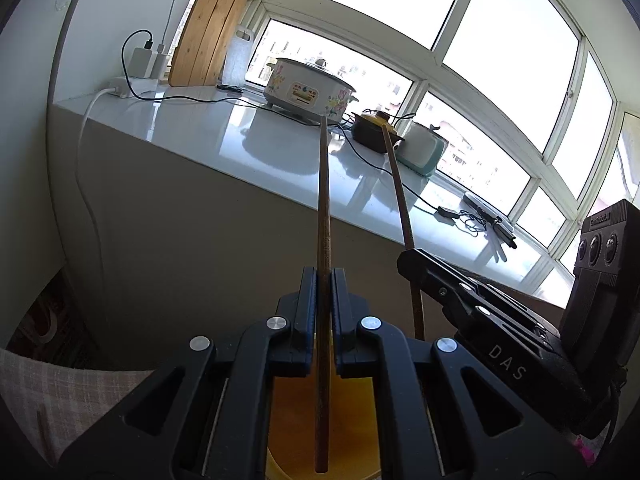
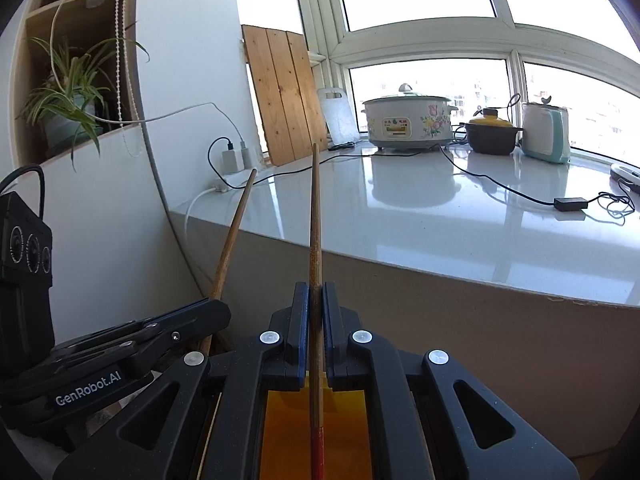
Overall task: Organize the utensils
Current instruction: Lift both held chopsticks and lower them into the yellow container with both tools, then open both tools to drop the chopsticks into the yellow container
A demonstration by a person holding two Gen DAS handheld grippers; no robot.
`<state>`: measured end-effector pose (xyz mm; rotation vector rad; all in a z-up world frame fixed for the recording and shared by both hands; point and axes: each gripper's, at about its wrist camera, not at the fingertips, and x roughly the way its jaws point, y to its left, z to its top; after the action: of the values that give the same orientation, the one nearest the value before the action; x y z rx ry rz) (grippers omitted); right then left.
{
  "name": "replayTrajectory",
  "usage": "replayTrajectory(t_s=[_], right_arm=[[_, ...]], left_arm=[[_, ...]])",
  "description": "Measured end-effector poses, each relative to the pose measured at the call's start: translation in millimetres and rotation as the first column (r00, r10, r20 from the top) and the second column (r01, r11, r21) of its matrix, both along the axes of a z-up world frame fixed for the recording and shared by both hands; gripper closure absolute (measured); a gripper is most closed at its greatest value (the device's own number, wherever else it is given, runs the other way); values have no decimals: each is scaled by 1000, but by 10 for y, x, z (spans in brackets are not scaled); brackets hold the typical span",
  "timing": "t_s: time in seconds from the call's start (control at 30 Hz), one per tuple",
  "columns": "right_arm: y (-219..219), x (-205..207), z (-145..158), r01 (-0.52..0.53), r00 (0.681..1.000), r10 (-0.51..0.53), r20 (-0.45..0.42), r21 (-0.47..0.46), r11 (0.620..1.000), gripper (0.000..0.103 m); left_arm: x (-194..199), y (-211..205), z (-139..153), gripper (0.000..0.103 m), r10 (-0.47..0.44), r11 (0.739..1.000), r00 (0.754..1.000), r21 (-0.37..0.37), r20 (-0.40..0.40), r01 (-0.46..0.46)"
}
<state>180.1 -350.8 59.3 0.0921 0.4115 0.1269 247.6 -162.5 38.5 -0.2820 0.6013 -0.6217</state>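
My left gripper [image 1: 323, 280] is shut on a brown wooden chopstick [image 1: 323, 208] that points up and forward, its lower end over a yellow container [image 1: 352, 420] below. My right gripper [image 2: 316, 296] is shut on a second wooden chopstick [image 2: 315, 220] with a red lower end, also over the yellow container [image 2: 288, 432]. Each gripper shows in the other's view: the right one [image 1: 404, 260] at the right holding its chopstick [image 1: 396, 176], the left one [image 2: 216, 308] at the left holding its chopstick [image 2: 234, 232]. The two grippers are side by side.
Ahead is a white counter [image 2: 440, 216] under a window, with a floral cooker [image 2: 408, 120], a dark pot with a yellow lid [image 2: 490, 134], a white-green kettle [image 2: 546, 132], cables, a wooden board [image 2: 284, 96] and a plant [image 2: 68, 92] on a shelf.
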Motion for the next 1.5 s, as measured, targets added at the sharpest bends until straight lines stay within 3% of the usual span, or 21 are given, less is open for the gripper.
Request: replayTrajectory(t_s=[0.33, 0.6, 0.97, 1.03, 1.1, 1.13, 1.2, 1.5], right_arm=[[-47, -6, -121, 0, 1000, -1, -21, -10, 1000, 98], [-134, -116, -162, 5, 999, -3, -46, 38, 999, 98], [-23, -326, -156, -11, 998, 12, -60, 17, 1000, 98], [-28, -352, -168, -8, 997, 10, -83, 24, 1000, 97], [-33, -405, -189, -14, 994, 17, -105, 32, 999, 88], [-27, -440, -195, -13, 994, 16, -111, 29, 999, 83], [-7, -542, -201, -20, 994, 23, -106, 27, 999, 62], [219, -950, -225, -80, 992, 80, -95, -1, 997, 62]], left_arm=[[-73, -5, -72, 98, -12, 1000, 1000, 16, 2, 12], [-236, 72, -61, 98, -30, 999, 1000, 13, 6, 30], [-476, 94, -82, 98, -49, 997, 999, 63, 15, 48], [-529, 127, -96, 92, -60, 996, 998, 66, 10, 59], [-605, 185, -109, 80, -64, 996, 998, 67, 5, 63], [-655, 223, -112, 79, -66, 996, 998, 64, 9, 66], [-769, 295, -106, 79, -61, 995, 998, 76, 27, 59], [-1246, 731, -31, 79, -19, 995, 997, 103, 79, 11]])
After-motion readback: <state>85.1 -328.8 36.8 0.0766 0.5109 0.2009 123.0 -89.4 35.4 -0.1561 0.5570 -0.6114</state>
